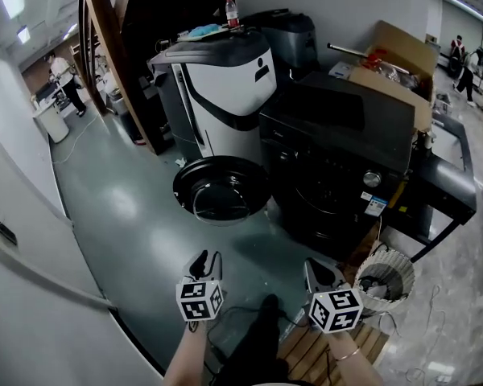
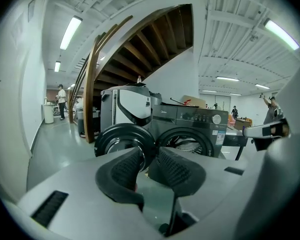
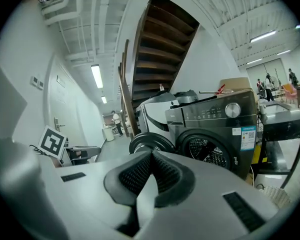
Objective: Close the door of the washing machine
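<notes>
The dark front-loading washing machine (image 1: 338, 167) stands on the floor with its round door (image 1: 221, 190) swung wide open to the left, its drum opening (image 2: 187, 145) showing. Both grippers hover low, a short way in front of it and apart from it. My left gripper (image 1: 208, 262) faces the door (image 2: 122, 139); its jaws (image 2: 151, 156) stand slightly apart with nothing between them. My right gripper (image 1: 320, 273) points toward the washer (image 3: 215, 119) and its door (image 3: 150, 141); its jaws (image 3: 151, 156) are shut and empty.
A white-and-black machine (image 1: 225, 87) stands just behind the open door. A cardboard box (image 1: 398, 63) sits behind the washer, a dark table (image 1: 447, 187) to its right, a round wire basket (image 1: 384, 276) and a wooden pallet (image 1: 322, 348) near my right hand. A white wall runs along the left.
</notes>
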`<action>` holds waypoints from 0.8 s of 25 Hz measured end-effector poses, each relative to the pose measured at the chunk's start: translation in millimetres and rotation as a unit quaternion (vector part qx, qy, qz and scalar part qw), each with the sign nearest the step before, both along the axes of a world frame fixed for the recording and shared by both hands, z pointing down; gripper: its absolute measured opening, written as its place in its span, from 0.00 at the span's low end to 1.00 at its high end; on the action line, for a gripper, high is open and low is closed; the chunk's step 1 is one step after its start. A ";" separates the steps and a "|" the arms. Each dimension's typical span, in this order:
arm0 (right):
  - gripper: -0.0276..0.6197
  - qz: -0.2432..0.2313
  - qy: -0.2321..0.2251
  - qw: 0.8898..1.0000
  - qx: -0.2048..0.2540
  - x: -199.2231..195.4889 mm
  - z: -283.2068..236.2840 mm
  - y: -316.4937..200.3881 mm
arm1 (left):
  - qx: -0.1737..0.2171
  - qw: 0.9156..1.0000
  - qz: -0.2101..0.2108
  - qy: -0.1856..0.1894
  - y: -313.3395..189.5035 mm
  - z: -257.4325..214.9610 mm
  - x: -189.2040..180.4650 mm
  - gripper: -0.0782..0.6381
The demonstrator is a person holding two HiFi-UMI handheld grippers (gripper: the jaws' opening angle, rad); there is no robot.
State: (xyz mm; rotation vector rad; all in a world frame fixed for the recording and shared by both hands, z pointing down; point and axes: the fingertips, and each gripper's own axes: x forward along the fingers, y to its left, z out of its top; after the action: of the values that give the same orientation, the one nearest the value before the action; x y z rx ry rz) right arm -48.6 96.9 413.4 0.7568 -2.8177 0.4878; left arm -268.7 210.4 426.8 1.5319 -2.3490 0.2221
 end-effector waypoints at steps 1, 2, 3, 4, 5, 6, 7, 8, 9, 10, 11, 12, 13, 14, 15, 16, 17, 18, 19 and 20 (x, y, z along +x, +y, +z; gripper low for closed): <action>0.05 -0.001 0.002 1.000 -0.001 -11.2 2.1 -11.7 | 0.001 1.000 -0.002 -0.003 -11.6 0.0 -14.4 0.28; 0.05 -0.002 0.004 1.000 -0.002 -22.8 3.8 -23.0 | 0.001 1.000 -0.005 -0.005 -22.7 -0.2 -29.1 0.29; 0.05 -0.004 0.006 1.000 -0.003 -34.6 5.2 -33.8 | 0.001 1.000 -0.008 -0.007 -33.4 -0.3 -44.1 0.30; 0.05 -0.006 0.008 1.000 -0.003 -46.9 6.4 -44.4 | 0.001 1.000 -0.012 -0.010 -43.7 -0.4 -59.4 0.30; 0.05 -0.008 0.009 1.000 -0.003 -59.4 7.7 -54.9 | 0.001 1.000 -0.015 -0.012 -53.9 -0.3 -74.8 0.30; 0.05 -0.011 0.010 1.000 -0.004 -72.2 9.2 -65.2 | 0.000 1.000 -0.018 -0.013 -64.0 -0.1 -90.1 0.31; 0.05 -0.014 0.012 1.000 -0.005 -85.1 11.2 -75.2 | 0.000 1.000 -0.021 -0.015 -73.7 0.4 -105.0 0.31; 0.05 -0.016 0.014 1.000 -0.006 -97.9 13.4 -84.9 | 0.000 1.000 -0.024 -0.015 -83.1 1.3 -119.2 0.32; 0.05 -0.020 0.016 1.000 -0.008 -110.8 15.5 -94.1 | -0.001 1.000 -0.027 -0.016 -92.1 2.3 -132.9 0.32; 0.05 -0.023 0.019 1.000 -0.009 -123.9 17.5 -103.0 | -0.002 0.999 -0.030 -0.016 -101.1 3.4 -146.2 0.32; 0.05 -0.028 0.022 0.999 -0.010 -137.1 19.4 -111.2 | -0.004 0.999 -0.032 -0.017 -109.7 4.7 -159.3 0.33; 0.05 -0.032 0.024 0.999 -0.012 -150.6 21.2 -118.6 | -0.005 0.999 -0.035 -0.017 -117.8 6.1 -172.5 0.33; 0.05 -0.037 0.027 0.999 -0.014 -164.1 22.8 -125.0 | -0.007 0.999 -0.037 -0.018 -125.1 7.6 -185.8 0.34; 0.05 -0.043 0.029 0.999 -0.015 -177.4 24.3 -130.5 | -0.009 0.999 -0.039 -0.018 -131.7 9.2 -198.9 0.34; 0.05 -0.048 0.031 0.998 -0.017 -190.3 25.8 -135.5 | -0.010 0.999 -0.041 -0.018 -137.9 10.7 -211.9 0.35; 0.05 -0.054 0.034 0.998 -0.018 -202.9 27.4 -140.4 | -0.012 0.999 -0.043 -0.018 -143.9 12.1 -224.8 0.36; 0.05 -0.060 0.037 0.997 -0.019 -215.1 29.1 -145.1 | -0.014 0.999 -0.045 -0.018 -149.7 13.6 -237.7 0.36; 0.05 -0.066 0.040 0.997 -0.020 -227.1 30.8 -149.7 | -0.017 0.999 -0.047 -0.019 -155.4 15.2 -250.6 0.37; 0.05 -0.071 0.044 0.996 -0.019 -238.9 32.5 -153.8 | -0.020 0.998 -0.049 -0.021 -160.9 17.0 -263.3 0.37; 0.05 -0.076 0.047 0.996 -0.019 -250.4 34.0 -157.8 | -0.024 0.998 -0.050 -0.022 -166.3 19.1 -275.8 0.37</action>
State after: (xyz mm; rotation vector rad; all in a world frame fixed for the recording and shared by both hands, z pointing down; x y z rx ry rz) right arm -299.0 -60.9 447.4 0.5376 -2.7437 0.4654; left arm -544.5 44.1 445.9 1.3957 -2.4287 0.2897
